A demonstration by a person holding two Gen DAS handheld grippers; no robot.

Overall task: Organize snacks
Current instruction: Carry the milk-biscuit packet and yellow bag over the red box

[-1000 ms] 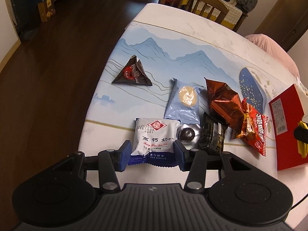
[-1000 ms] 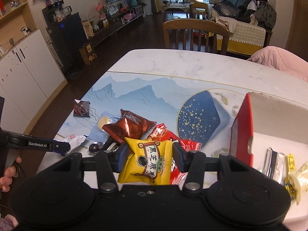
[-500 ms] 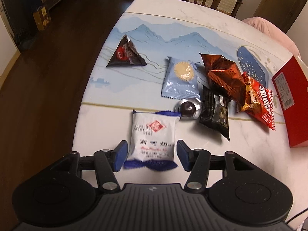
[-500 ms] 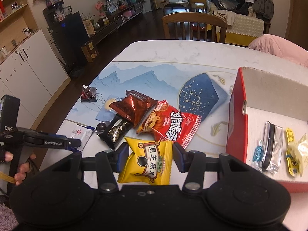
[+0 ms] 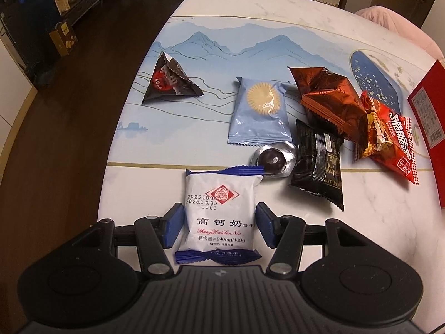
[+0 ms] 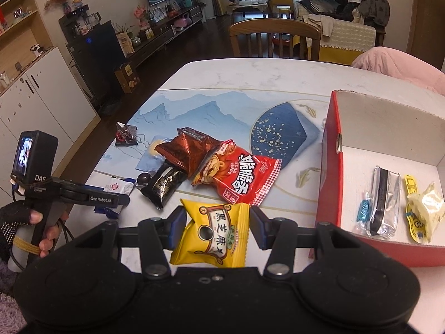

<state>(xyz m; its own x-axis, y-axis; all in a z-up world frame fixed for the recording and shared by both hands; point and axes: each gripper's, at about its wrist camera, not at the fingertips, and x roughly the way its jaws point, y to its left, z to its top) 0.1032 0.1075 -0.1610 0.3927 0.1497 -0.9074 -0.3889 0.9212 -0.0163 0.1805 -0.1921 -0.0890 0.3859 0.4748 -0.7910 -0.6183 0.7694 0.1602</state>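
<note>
A white biscuit packet (image 5: 219, 194) with blue ends lies flat on the table's near edge. My left gripper (image 5: 219, 228) is open around it, and a thin gap shows between each blue pad and the packet. My right gripper (image 6: 217, 228) is shut on a yellow sesame packet (image 6: 214, 239) and holds it above the table, just left of the red box (image 6: 329, 172). In the right wrist view a gloved hand holds the left gripper (image 6: 122, 199) over the white packet (image 6: 116, 188).
Loose on the table mat lie a dark triangular packet (image 5: 167, 83), a light blue packet (image 5: 258, 111), a brown foil bag (image 5: 325, 97), a red bag (image 5: 389, 136), a black packet (image 5: 319, 161) and a foil-wrapped chocolate (image 5: 274, 158). The box holds a silver bar (image 6: 383, 203) and yellow wrappers (image 6: 422, 208).
My left gripper has let go of the white packet, which now lies on the table between its pads. My right gripper carried the yellow packet rightward, closer to the red box.
</note>
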